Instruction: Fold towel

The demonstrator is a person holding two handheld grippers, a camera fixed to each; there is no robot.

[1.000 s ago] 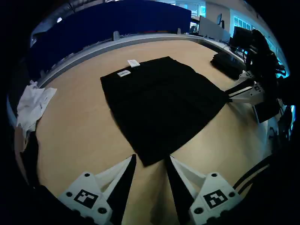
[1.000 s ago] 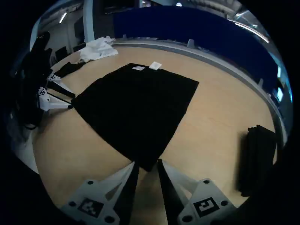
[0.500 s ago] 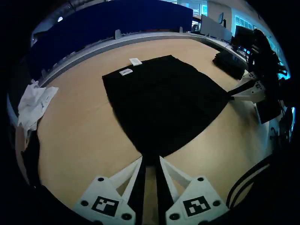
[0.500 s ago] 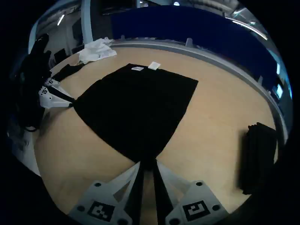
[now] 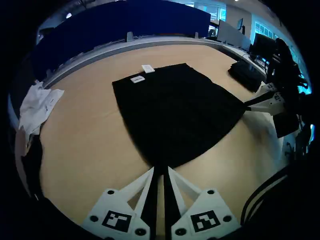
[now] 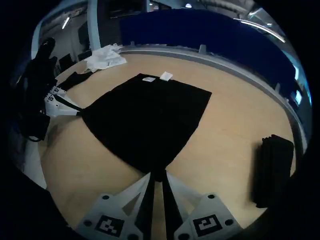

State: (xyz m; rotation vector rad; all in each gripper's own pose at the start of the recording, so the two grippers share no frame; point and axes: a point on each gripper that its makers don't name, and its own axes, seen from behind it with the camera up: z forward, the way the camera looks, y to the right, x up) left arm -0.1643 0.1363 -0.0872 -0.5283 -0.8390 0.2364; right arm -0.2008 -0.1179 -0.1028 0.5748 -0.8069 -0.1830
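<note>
A black towel (image 5: 176, 108) lies spread flat on a pale wooden worktop (image 5: 88, 136), roughly at its middle, with one corner pointing toward each camera

In the left gripper view, the left gripper (image 5: 160, 173) sits at the near edge of the scene. Its fingers are drawn narrow and pinch the towel's near corner between them. At the far right the right gripper (image 5: 251, 105) reaches in, its fingers closed to a point on the towel's right corner. Two small white tags (image 5: 137, 79) lie at the towel's far edge. A crumpled white cloth (image 5: 36, 108) rests at the left edge of the worktop, and a dark folded stack (image 5: 246, 74) lies far right. A blue partition (image 5: 120, 20) runs behind the worktop

In the right gripper view, the right gripper (image 6: 158, 176) holds the near corner of the towel (image 6: 148, 120), fingers narrow and pressed on the cloth. The left gripper (image 6: 72, 111) grips the towel's left corner. The white cloth (image 6: 105, 57) lies far left and the dark stack (image 6: 274, 168) is at the right, well apart from the towel
</note>
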